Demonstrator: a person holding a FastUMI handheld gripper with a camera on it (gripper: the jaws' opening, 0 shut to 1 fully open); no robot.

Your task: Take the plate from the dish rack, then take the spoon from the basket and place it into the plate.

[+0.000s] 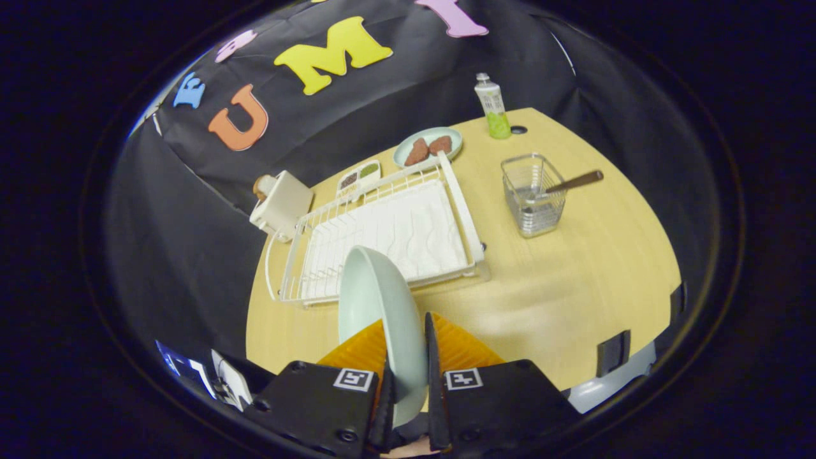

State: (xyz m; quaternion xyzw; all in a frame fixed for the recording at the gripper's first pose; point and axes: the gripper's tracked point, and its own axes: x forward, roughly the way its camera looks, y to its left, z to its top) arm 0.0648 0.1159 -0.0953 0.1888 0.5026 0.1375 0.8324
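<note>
Wooden table (574, 280), hand-held gripper (408, 357) clamping pale plate (376, 293) edgewise

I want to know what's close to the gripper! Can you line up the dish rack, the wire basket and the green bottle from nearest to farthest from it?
The gripper is shut on the plate.
1. Dish rack: just beyond the fingers, slightly to the left.
2. Wire basket: farther ahead on the right, with the spoon leaning out of it.
3. Green bottle: farthest, at the table's back edge.
</note>
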